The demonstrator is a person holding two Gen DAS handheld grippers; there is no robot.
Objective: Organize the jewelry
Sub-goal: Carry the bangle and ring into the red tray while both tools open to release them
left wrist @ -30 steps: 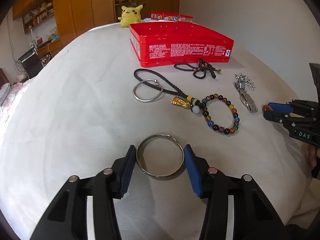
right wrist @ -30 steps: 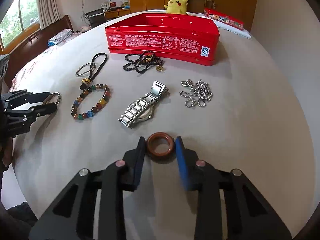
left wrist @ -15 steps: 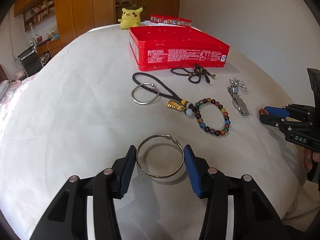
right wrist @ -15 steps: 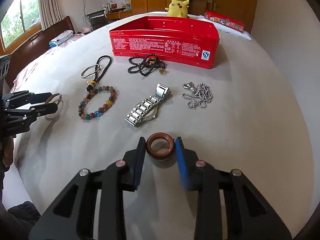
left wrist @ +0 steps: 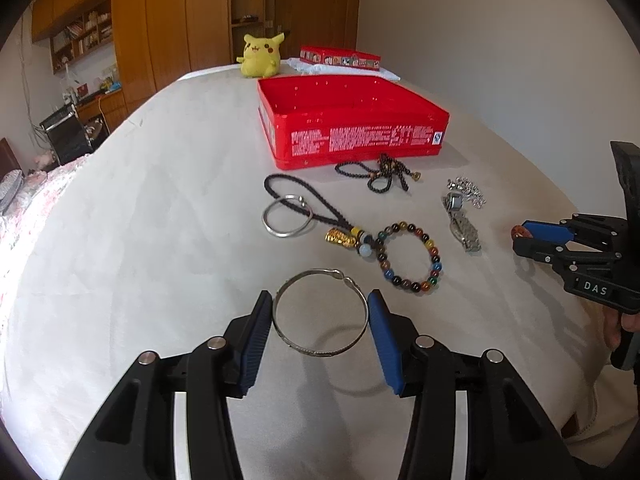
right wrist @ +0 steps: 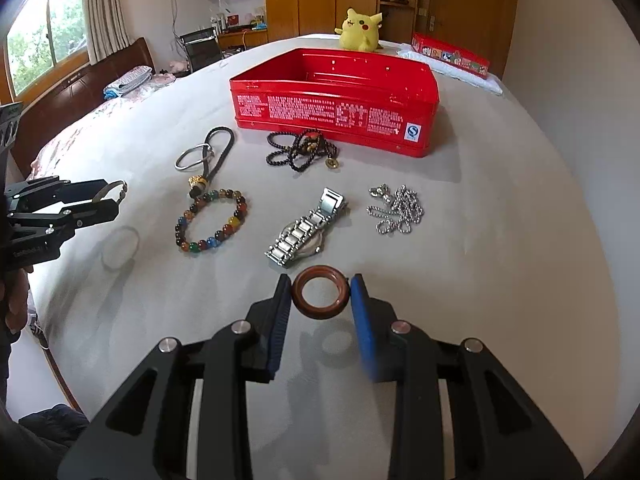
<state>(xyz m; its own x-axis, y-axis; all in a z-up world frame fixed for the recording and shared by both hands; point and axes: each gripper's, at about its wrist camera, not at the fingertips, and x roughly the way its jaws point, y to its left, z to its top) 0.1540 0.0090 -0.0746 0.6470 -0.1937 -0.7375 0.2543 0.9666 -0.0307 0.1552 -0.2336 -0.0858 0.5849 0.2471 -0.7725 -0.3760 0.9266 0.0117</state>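
The left gripper clamps a thin silver bangle, now lifted higher off the white bedspread than a second ago, its shadow below. The right gripper stays clamped on a brown wooden ring, barely moved. The open red tin box sits beyond, apart from both.

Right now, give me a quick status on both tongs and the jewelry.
Left tongs shut on silver bangle, lifted off the cloth. Right tongs shut on brown ring. Red tin open, looks empty. Path to it crosses watch and beads.
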